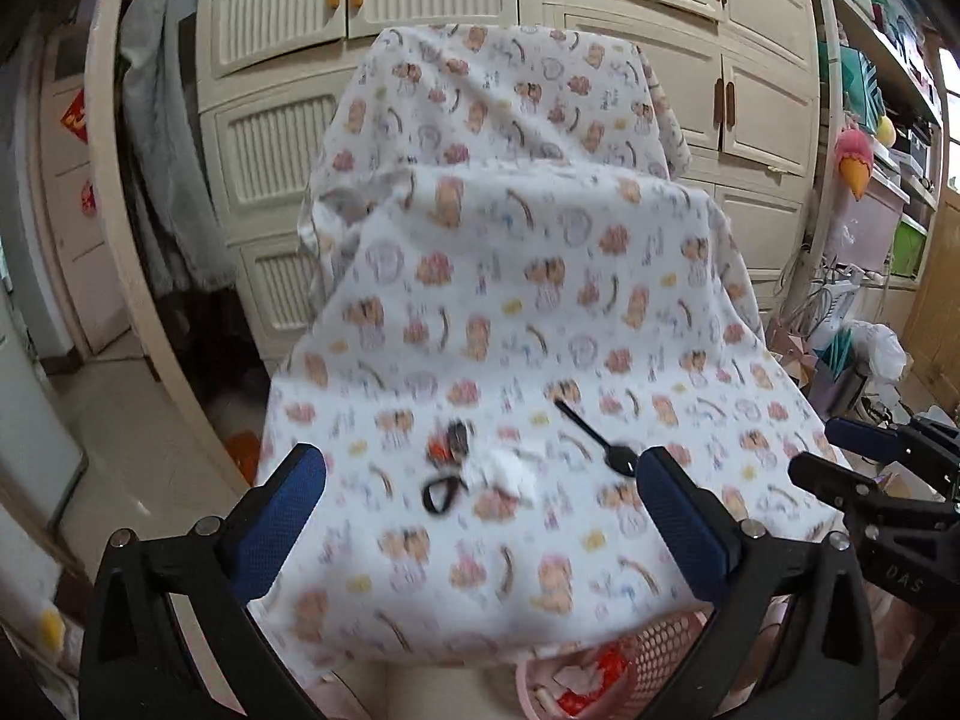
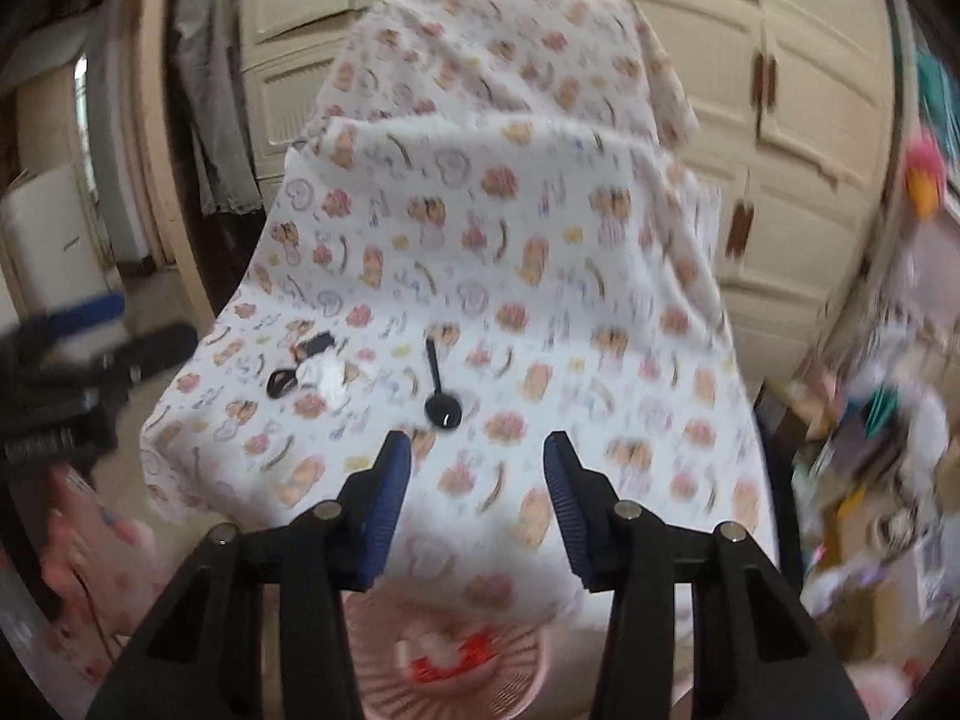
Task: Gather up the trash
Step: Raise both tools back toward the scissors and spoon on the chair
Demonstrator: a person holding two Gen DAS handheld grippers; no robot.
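A chair draped in a white patterned cloth (image 1: 516, 312) carries trash on its seat: a black plastic spoon (image 1: 594, 435), a crumpled white tissue (image 1: 507, 471), a black loop (image 1: 441, 492) and a small black and orange scrap (image 1: 447, 444). My left gripper (image 1: 480, 468) is open and empty, just in front of the tissue. My right gripper (image 2: 477, 450) is open and empty, near the spoon (image 2: 438, 390); the tissue (image 2: 327, 375) lies to its left. A pink mesh basket (image 2: 450, 654) with red and white trash stands on the floor below the seat's front edge.
Cream cabinets (image 1: 630, 60) stand behind the chair. Cluttered shelves and bags (image 1: 870, 192) fill the right side. Clothes hang at the left (image 1: 162, 138). The right gripper shows at the right edge of the left wrist view (image 1: 864, 456).
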